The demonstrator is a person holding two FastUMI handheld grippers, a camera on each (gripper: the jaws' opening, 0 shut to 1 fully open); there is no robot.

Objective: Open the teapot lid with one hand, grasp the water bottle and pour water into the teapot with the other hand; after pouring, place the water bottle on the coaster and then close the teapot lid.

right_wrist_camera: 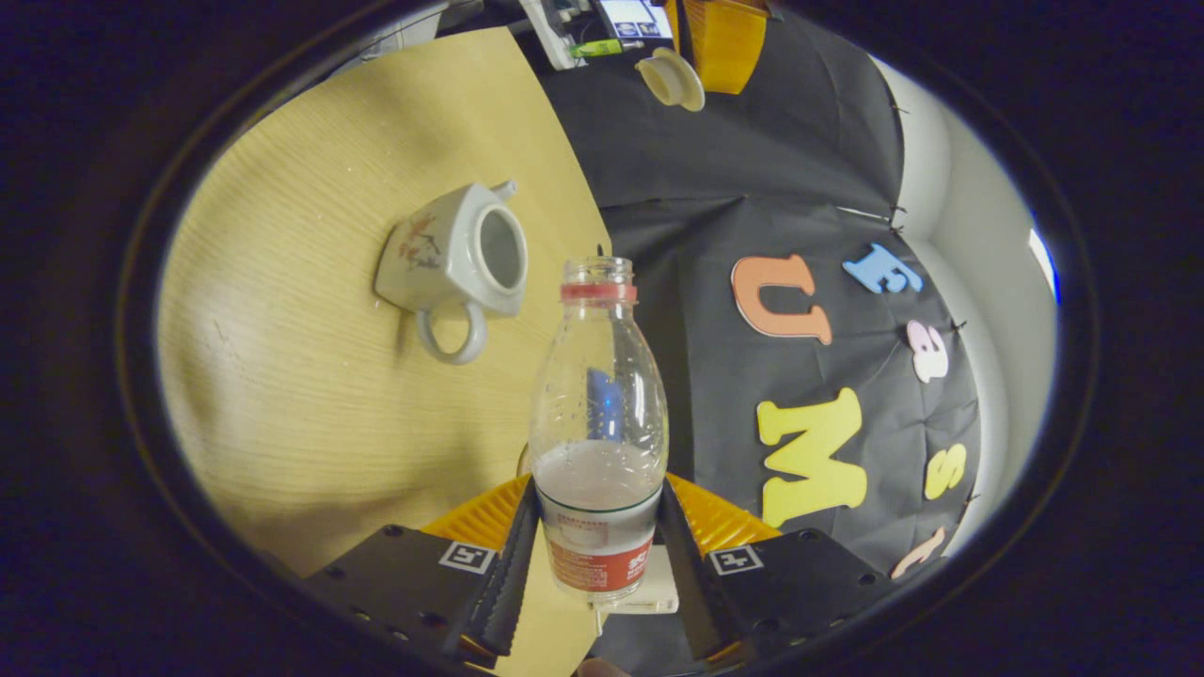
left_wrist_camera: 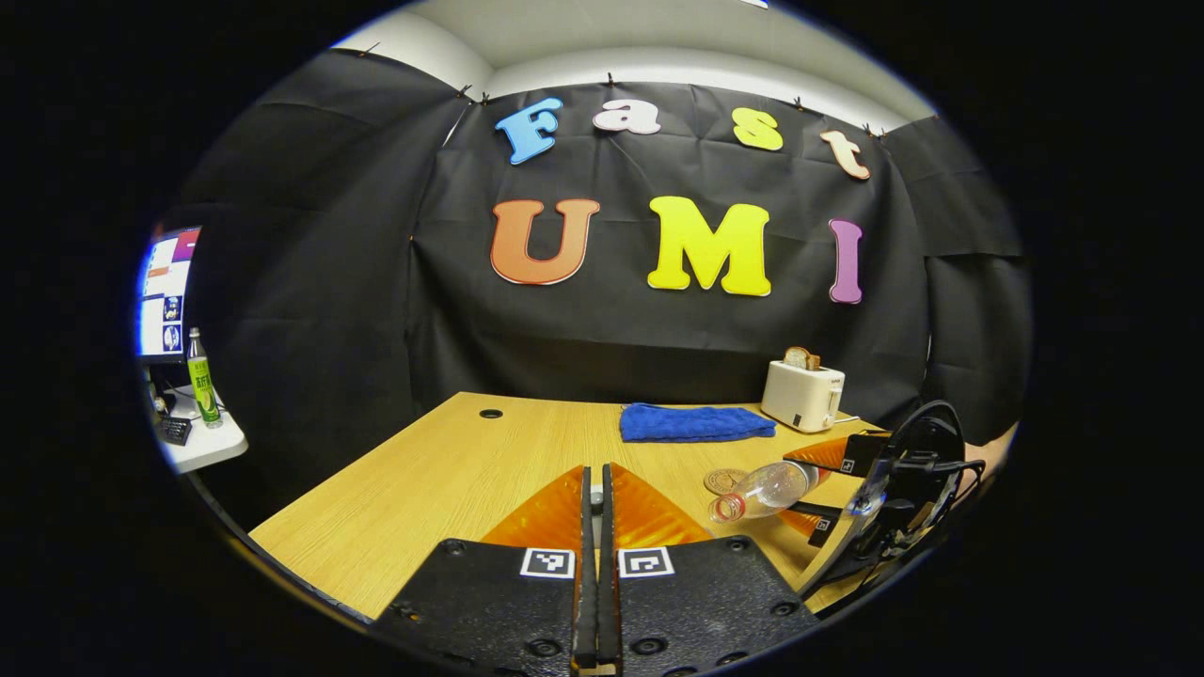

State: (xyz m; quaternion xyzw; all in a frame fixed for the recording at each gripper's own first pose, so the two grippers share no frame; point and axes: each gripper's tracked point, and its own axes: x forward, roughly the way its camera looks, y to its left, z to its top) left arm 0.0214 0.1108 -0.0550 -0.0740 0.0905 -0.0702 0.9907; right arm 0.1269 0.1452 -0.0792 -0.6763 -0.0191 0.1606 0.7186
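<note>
My right gripper (right_wrist_camera: 597,494) is shut on a clear uncapped water bottle (right_wrist_camera: 599,404), its fingers pressing at the label. A little water sits low in the bottle. The white teapot (right_wrist_camera: 451,259) stands on the table beyond the bottle's mouth, lidless, handle towards me. In the left gripper view the bottle (left_wrist_camera: 767,489) is tipped almost flat, mouth pointing left, just above a round coaster (left_wrist_camera: 722,480), held by the right gripper (left_wrist_camera: 832,484). My left gripper (left_wrist_camera: 594,494) is shut on the teapot lid (right_wrist_camera: 670,80), which is held up in the air.
A wooden table (left_wrist_camera: 442,470) carries a folded blue cloth (left_wrist_camera: 696,423) and a white toaster (left_wrist_camera: 802,395) at its far edge. It has a small round hole (left_wrist_camera: 490,413). A side desk at the left holds a green bottle (left_wrist_camera: 200,381) and a monitor (left_wrist_camera: 165,291).
</note>
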